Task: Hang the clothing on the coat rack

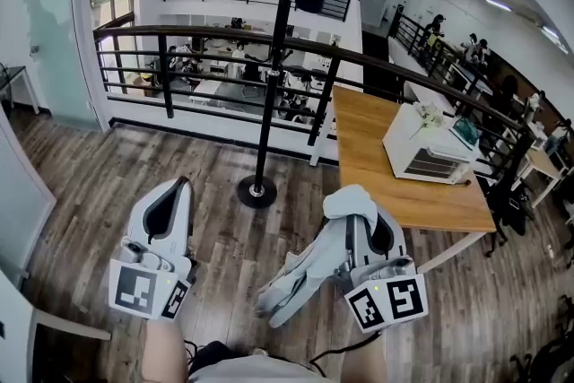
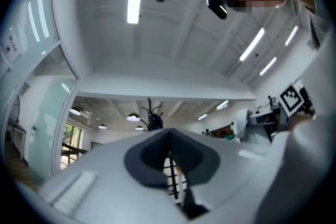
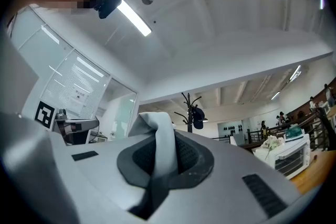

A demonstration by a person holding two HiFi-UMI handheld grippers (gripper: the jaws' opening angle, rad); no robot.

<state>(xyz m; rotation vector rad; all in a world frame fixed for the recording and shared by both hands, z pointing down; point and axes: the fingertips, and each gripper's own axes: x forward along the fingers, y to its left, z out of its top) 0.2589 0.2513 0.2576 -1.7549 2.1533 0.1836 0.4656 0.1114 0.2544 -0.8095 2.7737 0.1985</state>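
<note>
While the right gripper (image 1: 366, 220) clamps the pale grey garment (image 1: 309, 269) and the left gripper (image 1: 178, 191) sits closed and empty, lift the cloth toward the coat rack (image 1: 269, 85) at twelve o'clock, aiming for a bare hook.

This is an open office on an upper level: a black railing (image 1: 224, 36) overlooks crowded work surfaces (image 1: 235, 67) below, people (image 1: 473, 47) sit at workstations on the right, and strip lights (image 3: 132, 14) cross the ceiling.
</note>
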